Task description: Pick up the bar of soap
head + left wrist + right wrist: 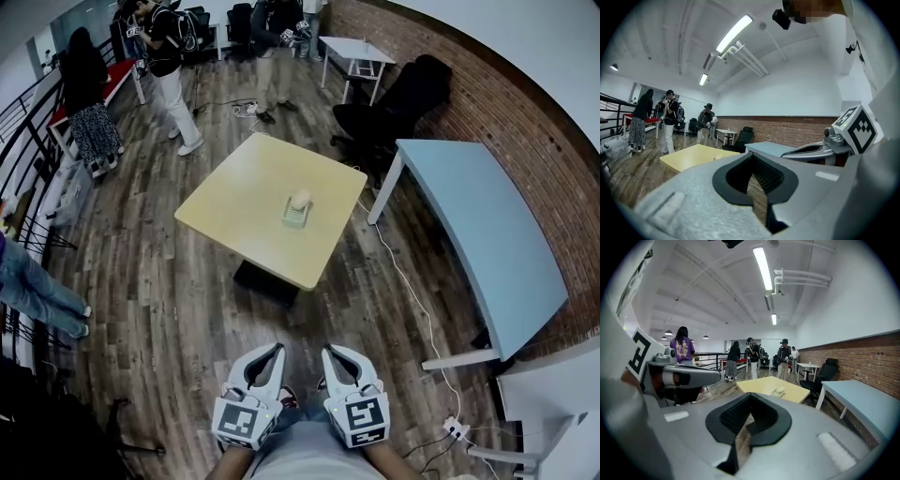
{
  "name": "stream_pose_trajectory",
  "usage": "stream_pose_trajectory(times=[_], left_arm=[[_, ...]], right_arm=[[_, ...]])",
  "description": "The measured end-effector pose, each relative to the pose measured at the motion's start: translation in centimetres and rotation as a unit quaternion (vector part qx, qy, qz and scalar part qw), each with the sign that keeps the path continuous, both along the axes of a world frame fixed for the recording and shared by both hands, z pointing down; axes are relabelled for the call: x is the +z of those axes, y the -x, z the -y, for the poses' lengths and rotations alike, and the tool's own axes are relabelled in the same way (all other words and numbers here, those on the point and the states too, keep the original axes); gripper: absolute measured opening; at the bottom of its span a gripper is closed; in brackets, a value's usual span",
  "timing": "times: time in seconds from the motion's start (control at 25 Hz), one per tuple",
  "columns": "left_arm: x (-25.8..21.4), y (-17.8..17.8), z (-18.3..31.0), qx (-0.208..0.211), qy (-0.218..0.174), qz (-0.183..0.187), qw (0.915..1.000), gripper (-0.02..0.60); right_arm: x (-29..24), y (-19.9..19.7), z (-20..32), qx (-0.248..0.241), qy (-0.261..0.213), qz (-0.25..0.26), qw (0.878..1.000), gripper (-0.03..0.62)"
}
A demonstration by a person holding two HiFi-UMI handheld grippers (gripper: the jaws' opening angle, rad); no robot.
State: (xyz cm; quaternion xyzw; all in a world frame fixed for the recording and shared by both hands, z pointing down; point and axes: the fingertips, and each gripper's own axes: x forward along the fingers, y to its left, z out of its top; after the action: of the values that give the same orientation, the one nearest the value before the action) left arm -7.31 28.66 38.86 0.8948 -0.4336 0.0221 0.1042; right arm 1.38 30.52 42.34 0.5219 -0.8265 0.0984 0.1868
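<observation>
From the head view, the bar of soap (300, 198) sits on a pale ridged dish (294, 217) near the middle of the square yellow table (234, 206), well ahead of both grippers. The left gripper (267, 354) and right gripper (337, 356) hang low and side by side over the dark plank floor (169, 291), nowhere near the soap. The bar looks small, cream-coloured and rounded. I'd guess it is light, hard and smooth, so likely to slip. Its longer sides, above the dish's rim, look the best place to pinch.

In the left gripper view, the left gripper (757, 183) has its grey plastic jaws pressed together with nothing between them, their dark ribbed pads facing each other. The soap (717, 157) is only a speck on the matte tabletop (693, 157).

In the right gripper view, the right gripper (749, 420) is likewise closed and empty. The soap (779, 389) shows as a soft-edged lump on its dish, with the table (759, 385) beyond the jaw tips.
</observation>
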Motion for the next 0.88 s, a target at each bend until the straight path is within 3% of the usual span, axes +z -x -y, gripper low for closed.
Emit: stream_pose_trajectory(times=[0.88], left_arm=[[1.3, -2.2, 6.2, -0.014, 0.020, 0.004, 0.9997, 0.003]], right_arm=[[1.5, -1.5, 6.7, -0.020, 0.016, 0.018, 0.999, 0.003]])
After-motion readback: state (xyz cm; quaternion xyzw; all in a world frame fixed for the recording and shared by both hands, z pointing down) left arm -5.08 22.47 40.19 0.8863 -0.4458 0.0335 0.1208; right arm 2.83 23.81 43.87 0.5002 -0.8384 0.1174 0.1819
